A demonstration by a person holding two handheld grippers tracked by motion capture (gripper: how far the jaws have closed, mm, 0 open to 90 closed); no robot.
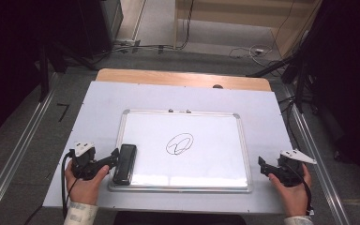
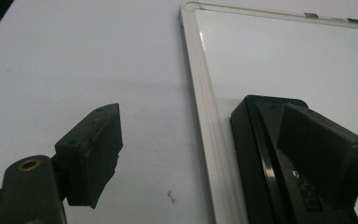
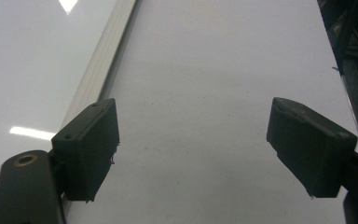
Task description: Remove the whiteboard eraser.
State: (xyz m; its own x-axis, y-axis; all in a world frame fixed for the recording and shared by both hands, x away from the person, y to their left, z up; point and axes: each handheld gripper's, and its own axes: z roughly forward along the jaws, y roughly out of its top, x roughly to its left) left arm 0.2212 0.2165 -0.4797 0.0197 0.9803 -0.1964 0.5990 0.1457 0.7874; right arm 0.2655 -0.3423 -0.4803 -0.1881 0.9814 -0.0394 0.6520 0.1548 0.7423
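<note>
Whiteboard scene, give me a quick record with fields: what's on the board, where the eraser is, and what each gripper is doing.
surface: white sheet covering a wooden table
whiteboard: lies flat on the sheet, silver frame
drawing: black looped scribble near the board's middle
eraser: black, on the board's left edge, near corner
left gripper: open, jaws wide, one jaw over the eraser, the other over the sheet
right gripper: open, over bare sheet right of the board, holding nothing
</note>
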